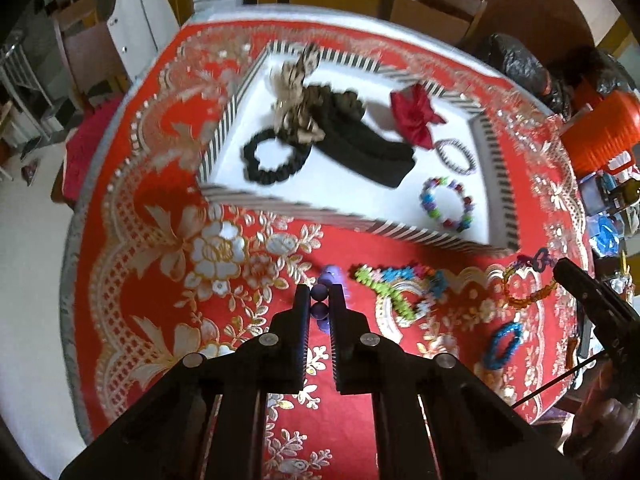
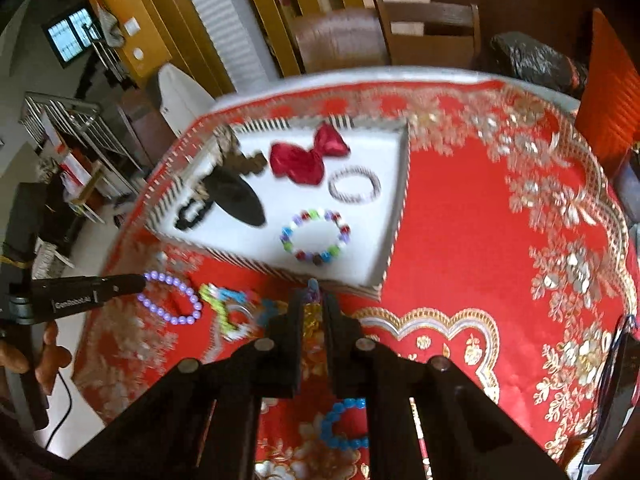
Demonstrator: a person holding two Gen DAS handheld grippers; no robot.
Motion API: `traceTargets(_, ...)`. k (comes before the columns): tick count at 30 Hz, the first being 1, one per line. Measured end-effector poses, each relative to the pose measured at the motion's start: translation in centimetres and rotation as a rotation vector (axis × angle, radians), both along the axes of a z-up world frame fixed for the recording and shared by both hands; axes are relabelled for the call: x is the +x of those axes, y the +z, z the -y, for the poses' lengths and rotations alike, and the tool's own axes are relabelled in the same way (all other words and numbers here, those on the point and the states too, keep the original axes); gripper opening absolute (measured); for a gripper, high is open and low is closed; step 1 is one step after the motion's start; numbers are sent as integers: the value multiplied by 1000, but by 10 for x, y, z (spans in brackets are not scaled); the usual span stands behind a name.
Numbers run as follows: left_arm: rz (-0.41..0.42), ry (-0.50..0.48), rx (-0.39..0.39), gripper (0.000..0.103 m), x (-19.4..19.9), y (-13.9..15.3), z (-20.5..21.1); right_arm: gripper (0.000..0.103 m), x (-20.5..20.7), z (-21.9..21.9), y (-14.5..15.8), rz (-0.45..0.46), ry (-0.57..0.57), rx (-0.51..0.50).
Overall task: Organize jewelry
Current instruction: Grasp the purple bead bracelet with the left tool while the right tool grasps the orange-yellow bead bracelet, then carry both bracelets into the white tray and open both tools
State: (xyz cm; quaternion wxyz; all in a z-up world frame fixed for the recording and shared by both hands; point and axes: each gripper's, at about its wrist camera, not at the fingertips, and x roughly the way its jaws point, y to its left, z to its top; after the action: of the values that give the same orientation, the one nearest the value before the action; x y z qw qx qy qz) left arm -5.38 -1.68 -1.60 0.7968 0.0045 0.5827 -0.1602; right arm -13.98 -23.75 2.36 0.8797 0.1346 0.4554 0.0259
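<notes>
My left gripper (image 1: 320, 294) is shut on a purple bead bracelet (image 1: 320, 310) just in front of the striped white tray (image 1: 280, 210); the bracelet also shows in the right wrist view (image 2: 172, 298), lying on the cloth. My right gripper (image 2: 314, 300) is shut on an amber bead bracelet (image 2: 311, 318), which also shows in the left wrist view (image 1: 524, 286), near the tray's front wall (image 2: 280, 270). The tray holds a multicolour bead bracelet (image 2: 316, 236), a silver bangle (image 2: 354, 184), a red bow (image 2: 306, 156) and black hair ties (image 1: 272, 156).
On the red patterned tablecloth (image 2: 460, 220) lie a multicolour star bracelet (image 1: 400, 284) and a blue bead bracelet (image 2: 344, 424). An orange container (image 1: 604, 136) and clutter stand at the right table edge. Chairs (image 2: 424, 36) stand behind the table.
</notes>
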Motion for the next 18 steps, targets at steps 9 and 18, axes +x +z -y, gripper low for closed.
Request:
traceTargets(9, 96, -16, 8, 0, 4, 43, 10, 9, -9, 12, 35, 73, -10, -7)
traceTargets(18, 184, -31, 29, 0, 6, 70, 26, 9, -7, 19, 52, 95, -10, -36)
